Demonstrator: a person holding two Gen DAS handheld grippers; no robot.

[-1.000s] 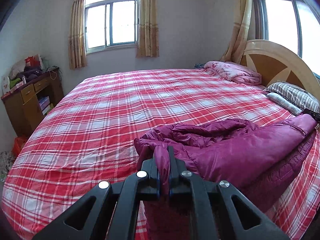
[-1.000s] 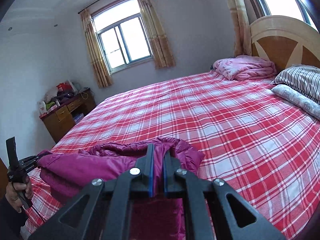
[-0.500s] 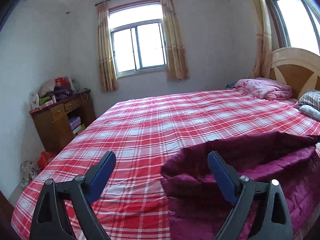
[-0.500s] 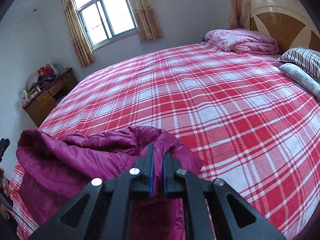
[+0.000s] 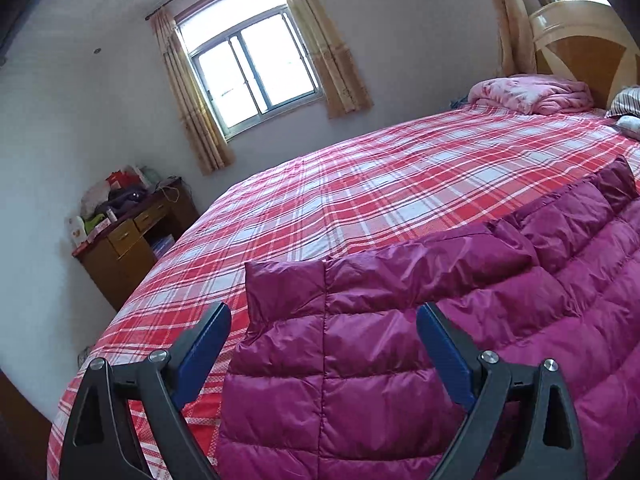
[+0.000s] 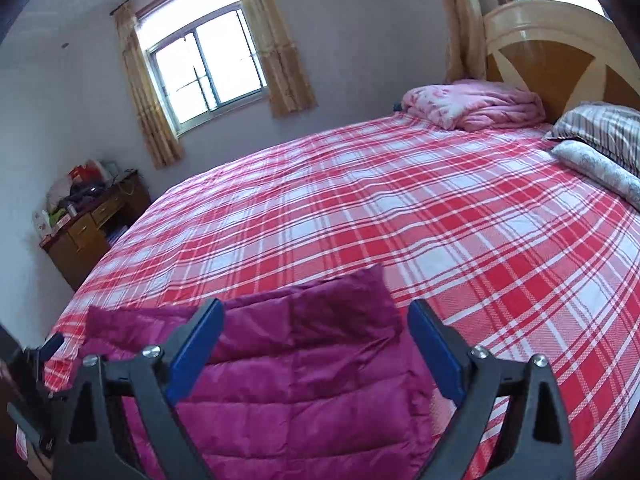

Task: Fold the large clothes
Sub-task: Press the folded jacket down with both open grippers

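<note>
A magenta quilted down jacket (image 5: 400,344) lies spread flat on the near edge of the red plaid bed (image 5: 400,184). It also shows in the right wrist view (image 6: 288,384). My left gripper (image 5: 323,320) is open and empty, hovering above the jacket's left end. My right gripper (image 6: 316,316) is open and empty above the jacket's right end. The left gripper's tip (image 6: 44,354) shows at the left edge of the right wrist view.
A folded pink quilt (image 6: 476,102) and striped pillows (image 6: 600,128) lie by the wooden headboard (image 6: 560,56). A cluttered wooden desk (image 5: 132,232) stands against the left wall under a curtained window (image 5: 256,68).
Both grippers were shut on bunched jacket fabric a second ago. The left opened first, then the right. The jacket now lies flat and spread out.
</note>
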